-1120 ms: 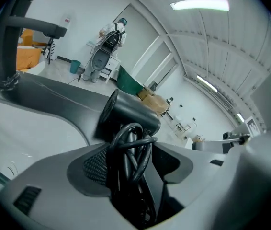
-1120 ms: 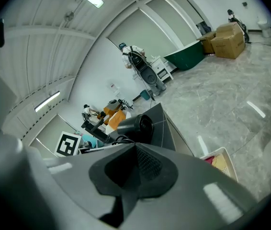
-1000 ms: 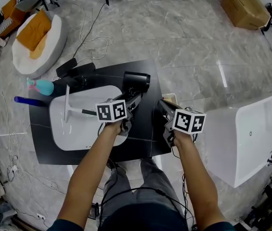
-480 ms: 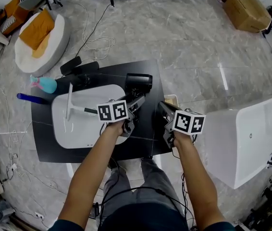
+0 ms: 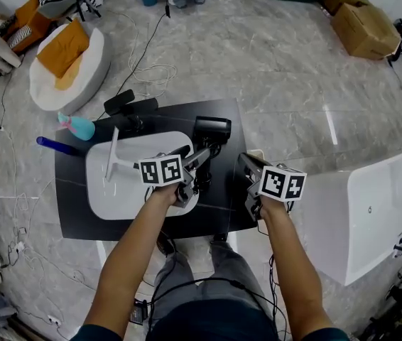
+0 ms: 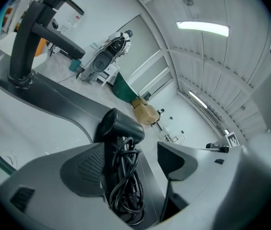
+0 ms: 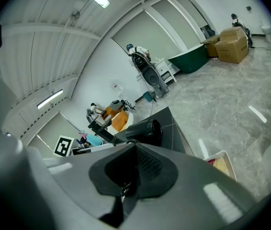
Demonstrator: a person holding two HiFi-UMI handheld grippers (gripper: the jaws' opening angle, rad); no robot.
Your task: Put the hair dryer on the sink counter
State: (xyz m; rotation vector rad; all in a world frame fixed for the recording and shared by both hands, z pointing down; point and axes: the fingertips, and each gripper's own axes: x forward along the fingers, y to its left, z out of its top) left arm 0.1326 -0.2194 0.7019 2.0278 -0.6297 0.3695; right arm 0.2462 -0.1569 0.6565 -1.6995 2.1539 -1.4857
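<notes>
Jaws of the left gripper (image 6: 134, 155) stand spread wide, having just been opening. The handle of the hair dryer (image 6: 121, 126), wrapped in its black cord (image 6: 126, 190), lies between them, close beside the left pad and clear of the right pad. Jaws of the right gripper (image 7: 131, 171) are pressed together, with nothing pinched between them. In the head view the left gripper is held over the right rim of the white basin (image 5: 126, 190), and the right gripper is at the right edge of the black counter (image 5: 80, 215). The black hair dryer lies on the counter just right of the basin, barrel at the far end, handle pointing back toward the left gripper. A black tap (image 6: 23, 42) stands on the counter beyond the basin. On the marble floor (image 5: 279, 69) past the counter are a teal container (image 5: 79, 127), a round white seat (image 5: 94, 73) with orange cushions (image 5: 62, 48) and, farthest, a cardboard box (image 5: 363, 20). A white bathtub (image 5: 371, 204) is at right.
</notes>
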